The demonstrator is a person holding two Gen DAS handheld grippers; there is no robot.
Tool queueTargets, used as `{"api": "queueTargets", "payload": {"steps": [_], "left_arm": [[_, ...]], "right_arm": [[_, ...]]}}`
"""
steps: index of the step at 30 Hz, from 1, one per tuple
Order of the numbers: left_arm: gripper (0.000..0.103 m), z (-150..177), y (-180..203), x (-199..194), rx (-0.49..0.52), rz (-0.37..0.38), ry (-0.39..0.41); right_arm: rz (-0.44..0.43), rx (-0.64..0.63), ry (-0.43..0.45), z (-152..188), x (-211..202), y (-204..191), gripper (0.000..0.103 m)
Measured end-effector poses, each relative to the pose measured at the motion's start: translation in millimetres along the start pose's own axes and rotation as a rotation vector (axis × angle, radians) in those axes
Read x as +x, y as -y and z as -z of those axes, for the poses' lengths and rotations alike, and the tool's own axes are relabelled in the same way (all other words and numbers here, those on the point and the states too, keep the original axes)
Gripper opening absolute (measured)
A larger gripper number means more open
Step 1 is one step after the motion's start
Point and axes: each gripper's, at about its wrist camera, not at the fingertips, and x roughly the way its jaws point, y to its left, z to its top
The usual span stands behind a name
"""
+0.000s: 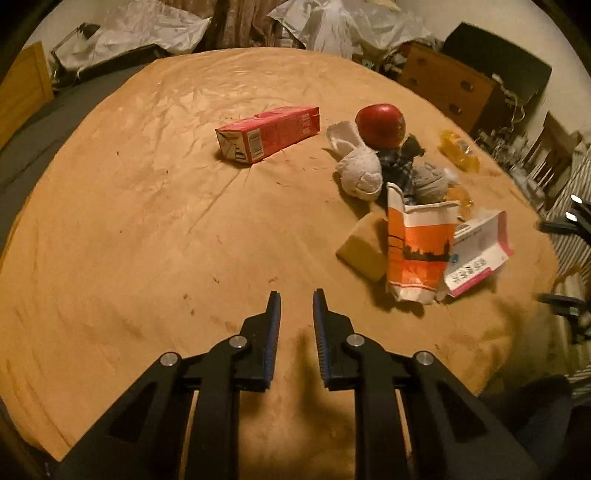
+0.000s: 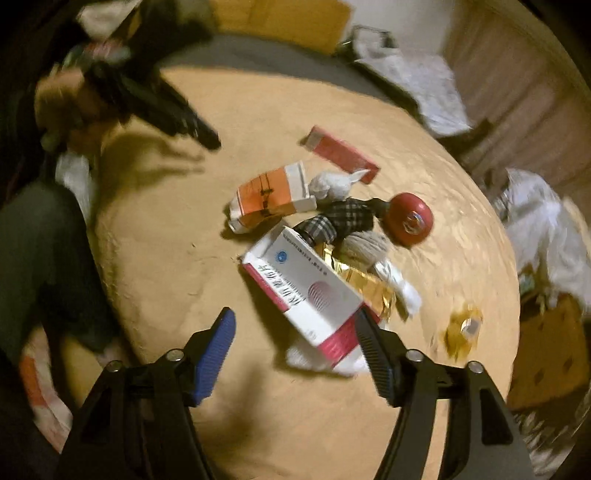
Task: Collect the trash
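Several pieces of trash lie clustered on a tan cloth-covered table [image 1: 147, 206]: a torn orange-and-white carton [image 1: 419, 251] leaning open-topped, a white-and-pink medicine box [image 2: 306, 295] just beside it, and a red juice carton [image 1: 267, 133] lying on its side a little apart from the heap. Mixed in are a balled white sock [image 1: 360, 171], a grey sock [image 1: 428, 181], a dark plaid cloth [image 2: 343, 216], a red apple [image 1: 380, 124], a yellow sponge block [image 1: 364, 249] touching the orange carton, gold foil wrapping [image 2: 373, 291] and a small yellow wrapper [image 2: 463, 328] off by itself. The right gripper [image 2: 295, 325] hovers over the near end of the medicine box with its fingers spread wide; the box lies between them, the right-hand finger just at its corner, though I cannot tell whether it touches. The left gripper [image 1: 296, 302] hangs over bare cloth, well short of the heap, its fingers drawn in to their narrowest with a slim gap at the tips and nothing between them. Around the table sit crumpled white plastic bags [image 1: 147, 29] and a wooden drawer unit [image 1: 447, 83].
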Motion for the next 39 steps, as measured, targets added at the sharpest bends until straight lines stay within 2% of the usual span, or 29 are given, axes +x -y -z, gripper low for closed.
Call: {"api": "queueTargets", "payload": {"steps": [2,4,8,10,13,15,16,17,21,23,25,26,27,29,34,36,39], "left_arm": [[0.019,3,-1,-1,-0.026,0.033,0.008],[0.035,7,4,2,-0.039,0.053,0.012],[0.048,14,26,10,-0.003,0.069,0.007],[0.056,16,38,14,0.021,0.070,0.012],[0.064,17,49,18,0.027,0.075,0.022],[0.065,17,55,20,0.020,0.080,0.034],[0.067,17,58,21,0.018,0.079,0.043],[0.068,16,61,21,0.016,0.080,0.054],[0.078,13,78,21,0.036,0.080,0.111],[0.078,12,85,26,0.049,0.070,0.111],[0.079,11,90,30,0.066,0.063,0.112],[0.078,11,91,32,0.070,0.056,0.110],[0.079,9,90,34,0.070,0.043,0.110],[0.078,7,85,35,0.055,0.017,0.113],[0.078,9,58,21,0.011,0.007,0.124],[0.078,12,52,18,0.018,-0.002,0.119],[0.078,12,48,17,0.005,-0.002,0.120]], "right_arm": [[0.019,-0.075,-0.042,-12,18,-1,0.074],[0.040,-0.122,-0.068,-21,32,-2,0.076],[0.062,-0.180,-0.126,-33,58,-8,0.076],[0.057,-0.179,-0.143,-33,67,-12,0.075],[0.051,-0.144,-0.156,-32,75,-12,0.072],[0.050,-0.087,-0.136,-31,71,-7,0.058],[0.049,-0.051,-0.118,-31,65,-4,0.040],[0.058,0.002,-0.099,-30,55,1,0.002],[0.005,0.208,-0.040,-14,22,20,0.002],[-0.037,0.271,-0.020,-1,12,21,0.004],[-0.105,0.319,-0.020,8,9,23,0.027],[-0.110,0.316,-0.010,8,8,22,0.045],[-0.127,0.307,-0.006,7,9,19,0.050],[-0.159,0.290,-0.011,2,14,12,0.053],[-0.182,0.278,-0.071,-8,49,-1,0.055],[-0.186,0.287,-0.061,-14,56,-1,0.062],[-0.184,0.300,-0.074,-24,64,-2,0.065]]}}
